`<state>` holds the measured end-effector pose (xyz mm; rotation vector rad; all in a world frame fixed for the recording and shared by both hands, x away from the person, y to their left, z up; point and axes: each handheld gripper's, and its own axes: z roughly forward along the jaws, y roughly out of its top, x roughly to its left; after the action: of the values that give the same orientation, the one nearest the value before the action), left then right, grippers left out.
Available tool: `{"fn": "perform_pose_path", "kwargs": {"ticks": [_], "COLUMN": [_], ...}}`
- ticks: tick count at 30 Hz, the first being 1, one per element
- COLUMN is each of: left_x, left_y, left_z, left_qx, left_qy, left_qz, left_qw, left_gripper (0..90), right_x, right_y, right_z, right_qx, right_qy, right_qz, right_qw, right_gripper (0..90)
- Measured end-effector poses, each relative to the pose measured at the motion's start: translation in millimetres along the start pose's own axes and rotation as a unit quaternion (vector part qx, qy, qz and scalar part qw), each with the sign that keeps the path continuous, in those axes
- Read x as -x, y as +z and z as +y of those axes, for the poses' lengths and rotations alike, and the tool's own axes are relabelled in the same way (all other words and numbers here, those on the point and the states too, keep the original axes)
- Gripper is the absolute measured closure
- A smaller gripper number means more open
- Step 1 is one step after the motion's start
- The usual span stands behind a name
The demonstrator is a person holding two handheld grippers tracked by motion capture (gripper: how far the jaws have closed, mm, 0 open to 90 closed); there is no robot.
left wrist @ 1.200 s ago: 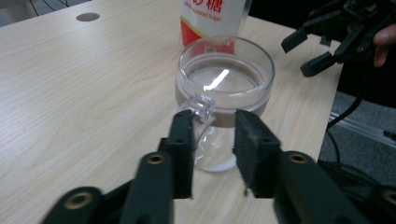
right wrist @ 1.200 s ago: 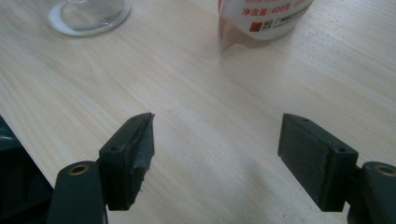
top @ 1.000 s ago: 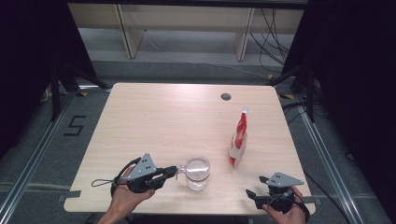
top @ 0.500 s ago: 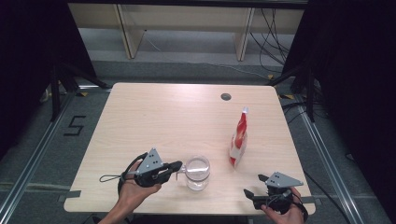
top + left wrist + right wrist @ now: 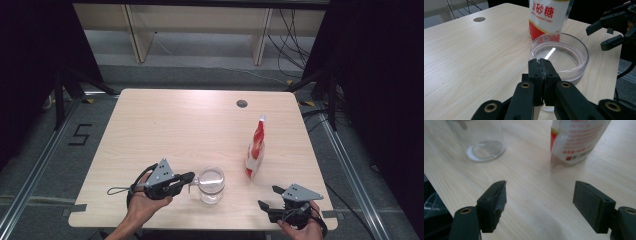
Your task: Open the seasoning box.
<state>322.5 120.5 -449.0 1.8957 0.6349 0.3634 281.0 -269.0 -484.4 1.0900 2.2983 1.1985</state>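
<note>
A clear glass cup (image 5: 211,185) with a small handle stands near the table's front edge; in the left gripper view the cup (image 5: 560,57) sits just beyond my jaws. My left gripper (image 5: 191,176) is shut, its pads pressed together with nothing visible between them, its tip (image 5: 540,66) at the cup's left side over the handle. A red and white sugar bag (image 5: 256,147) stands upright to the cup's right. My right gripper (image 5: 268,196) hovers open at the front right, and its jaws (image 5: 540,195) have just been closing slightly, with only bare table between them. Bag (image 5: 576,140) and cup (image 5: 482,140) lie ahead of it.
A round cable hole (image 5: 242,104) sits at the far right of the wooden table (image 5: 165,130). The far and left parts of the tabletop are bare. Black curtains flank the table, and a shelf unit stands beyond it. The right gripper (image 5: 596,37) appears across the cup in the left gripper view.
My left gripper has edged a little to the right, toward the cup's handle. The right gripper has stayed in place.
</note>
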Motion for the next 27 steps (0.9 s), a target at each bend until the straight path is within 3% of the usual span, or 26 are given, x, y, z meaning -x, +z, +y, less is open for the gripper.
{"fn": "perform_pose_path", "kwargs": {"ticks": [2, 4, 7, 9, 10, 12, 13, 15, 22, 23, 26, 27], "left_x": [0.4, 0.6, 0.2, 0.5, 0.7, 0.8, 2.0, 2.4, 1.2, 1.5, 0.1, 0.2], "left_y": [0.1, -0.1, 0.2, 0.5, 0.4, 0.6, 0.6, 0.6, 0.7, 1.4, 1.1, 1.2], "left_z": [-0.3, -0.5, -0.7, -1.0, -1.1, -1.2, -1.7, -2.4, -3.6, -4.5, -4.5, -4.6], "left_qx": [0.002, 0.001, 0.002, 0.003, 0.003, 0.004, 0.004, 0.007, 0.009, 0.01, 0.009, 0.01], "left_qy": [0.001, 0.003, 0.01, 0.008, 0.008, 0.01, 0.002, 0.006, 0.014, 0.007, 0.015, 0.013], "left_qz": [0.002, 0.002, 0.002, 0.004, 0.005, 0.004, 0.006, 0.007, 0.008, 0.007, 0.005, 0.005], "left_qw": [1.0, 1.0, 0.9999, 1.0, 1.0, 0.9999, 1.0, 0.9999, 0.9998, 0.9999, 0.9998, 0.9999], "left_gripper": [87.3, 87.3, 87.2, 87.2, 87.2, 87.3, 87.2, 87.3, 87.4, 87.4, 87.7, 87.7], "right_x": [-3.7, -5.1, -13.4, -16.7, -17.3, -21.5, -24.6, -26.3, -33.3, -35.9, -37.8, -38.5], "right_y": [2.1, 2.9, 5.4, 4.9, 5.9, 7.5, 7.7, 12.4, 16.3, 17.7, 19.6, 22.4], "right_z": [5.0, 6.4, 12.4, 14.3, 16.4, 19.2, 20.0, 23.1, 29.4, 32.5, 35.1, 36.3], "right_qx": [0.018, 0.025, 0.041, 0.046, 0.054, 0.063, 0.056, 0.062, 0.078, 0.085, 0.087, 0.089], "right_qy": [-0.028, -0.042, -0.053, -0.05, -0.066, -0.064, -0.055, -0.074, -0.094, -0.109, -0.111, -0.112], "right_qz": [0.013, 0.007, 0.027, 0.026, 0.028, 0.028, 0.03, 0.039, 0.039, 0.039, 0.036, 0.047], "right_qw": [0.9994, 0.9988, 0.9974, 0.9973, 0.9959, 0.9955, 0.9964, 0.9945, 0.9918, 0.9897, 0.9894, 0.9886], "right_gripper": [26.6, 29.2, 47.7, 49.4, 53.3, 57.8, 60.6, 66.3, 76.2, 79.4, 80.4, 81.2]}}
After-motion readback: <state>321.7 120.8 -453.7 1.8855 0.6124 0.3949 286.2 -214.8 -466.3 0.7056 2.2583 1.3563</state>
